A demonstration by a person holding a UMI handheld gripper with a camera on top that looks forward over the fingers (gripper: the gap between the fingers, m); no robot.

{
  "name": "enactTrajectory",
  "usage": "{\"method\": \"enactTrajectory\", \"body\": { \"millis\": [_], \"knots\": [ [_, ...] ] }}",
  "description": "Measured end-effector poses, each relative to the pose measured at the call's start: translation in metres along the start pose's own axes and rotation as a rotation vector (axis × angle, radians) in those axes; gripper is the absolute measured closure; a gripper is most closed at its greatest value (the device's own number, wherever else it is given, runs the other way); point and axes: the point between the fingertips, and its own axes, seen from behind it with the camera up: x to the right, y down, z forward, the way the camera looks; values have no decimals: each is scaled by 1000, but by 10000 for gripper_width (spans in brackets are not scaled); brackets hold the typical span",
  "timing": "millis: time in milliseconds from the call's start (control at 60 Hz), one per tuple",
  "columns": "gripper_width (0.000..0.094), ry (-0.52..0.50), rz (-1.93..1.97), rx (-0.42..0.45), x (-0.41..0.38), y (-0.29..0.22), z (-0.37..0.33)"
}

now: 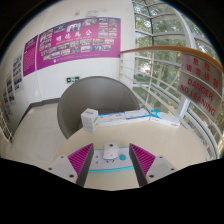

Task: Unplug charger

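Beyond the round grey table (95, 100) at twelve o'clock, a white power strip (128, 118) lies ahead of the open gripper (111, 158), whose fingers flank a small white charger (110, 152).

No word, brand or number can be read with certainty anywhere in the gripper view. The magenta poster board (78, 42) on the far wall carries rows of small photographs and white lettering, all too small to make out. The glass panel (200, 82) at the right bears large red characters, but they cannot be deciphered. A small green sign (69, 79) below the board is likewise illegible.
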Motion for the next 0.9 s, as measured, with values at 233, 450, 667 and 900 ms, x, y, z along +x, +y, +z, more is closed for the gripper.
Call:
{"method": "enactTrajectory", "body": {
  "millis": [233,450,667,900],
  "knots": [
    [687,-18,-38,-1,-5,5,23],
    [840,-42,0,-11,-6,1,22],
    [849,-74,-55,309,-1,-146,-38],
    [844,22,-38,255,97,-155,-22]
  ]
}}
